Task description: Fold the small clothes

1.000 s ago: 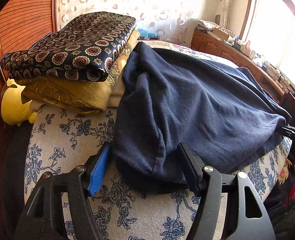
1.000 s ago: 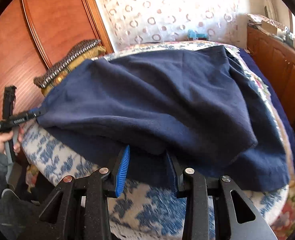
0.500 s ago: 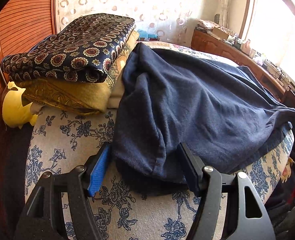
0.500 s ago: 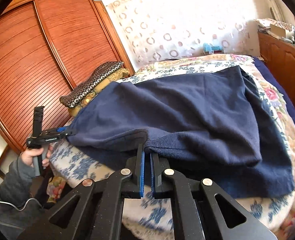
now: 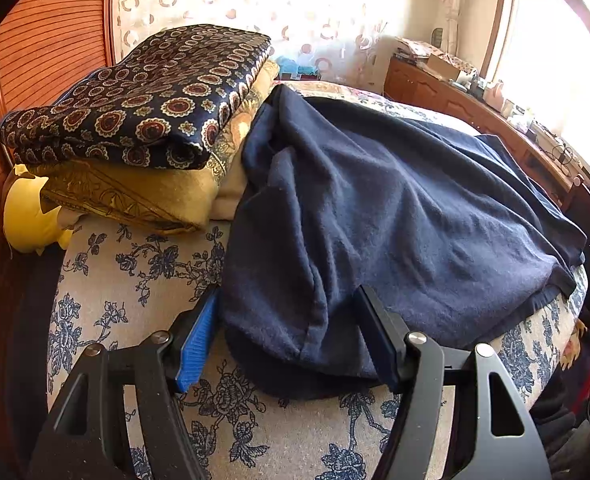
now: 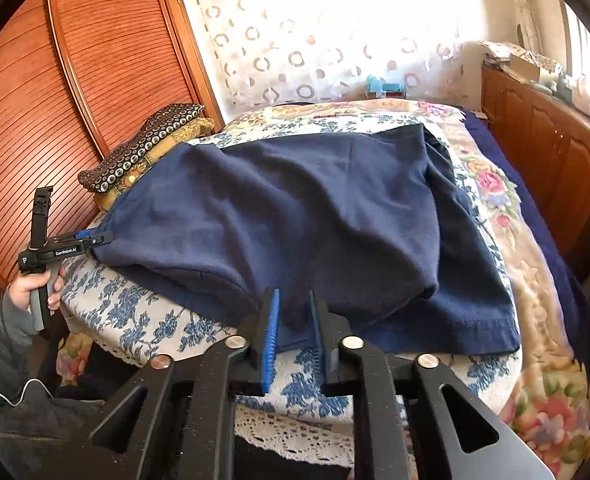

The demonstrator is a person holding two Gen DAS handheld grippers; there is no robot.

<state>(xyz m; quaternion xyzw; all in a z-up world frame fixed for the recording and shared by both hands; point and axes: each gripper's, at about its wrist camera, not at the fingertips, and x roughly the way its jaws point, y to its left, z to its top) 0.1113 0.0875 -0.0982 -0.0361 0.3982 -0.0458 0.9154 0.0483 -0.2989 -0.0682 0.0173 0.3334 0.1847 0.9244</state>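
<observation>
A navy blue garment lies spread on the bed's blue-flowered cover. My left gripper stands open at the garment's near corner, with the cloth lying loose between its fingers. From the right wrist view the garment fills the middle, and the left gripper sits at its left corner, held by a hand. My right gripper is at the garment's front hem. Its jaws are opening with a narrow gap, and the hem's edge lies between the pads without being pressed.
Folded blankets, a dark patterned one on a yellow one, are stacked left of the garment beside a yellow soft toy. A slatted wooden wardrobe stands on the left and a wooden dresser on the right.
The right gripper closed on the garment's front hem, drew back and up a little, and now its jaws have parted again. The left gripper has not moved.
</observation>
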